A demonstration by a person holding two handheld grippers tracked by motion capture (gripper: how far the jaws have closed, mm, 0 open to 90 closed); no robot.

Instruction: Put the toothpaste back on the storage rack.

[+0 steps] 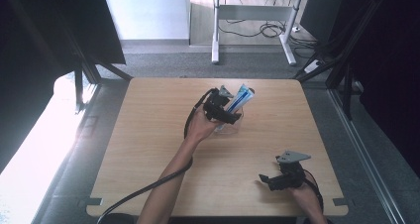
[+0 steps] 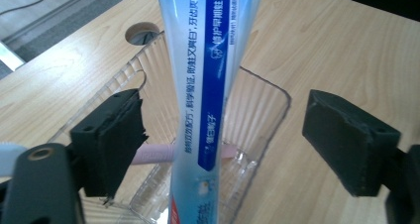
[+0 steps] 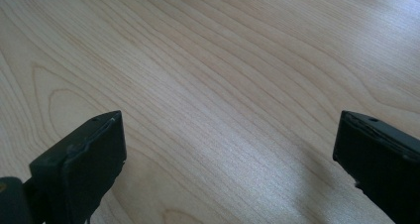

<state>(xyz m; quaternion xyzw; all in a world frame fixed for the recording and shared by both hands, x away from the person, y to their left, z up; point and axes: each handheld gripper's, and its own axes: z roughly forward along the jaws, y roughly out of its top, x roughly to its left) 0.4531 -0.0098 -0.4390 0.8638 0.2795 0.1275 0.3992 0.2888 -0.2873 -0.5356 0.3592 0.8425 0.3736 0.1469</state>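
Left gripper (image 2: 220, 144): I see jaws spread, pads clear of the toothpaste tube (image 2: 210, 85).
Clear ribbed cup (image 1: 232, 125): mid-table; I fear tipping.
Toothpaste tube: leaning inside cup; withdrawal could snag it.
Right gripper (image 3: 228, 164): agape, well nearer me.

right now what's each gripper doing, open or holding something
left gripper: open, jaws either side of the toothpaste tube standing in the clear container, pads not touching it.
right gripper: open, nothing between its jaws, over the table.
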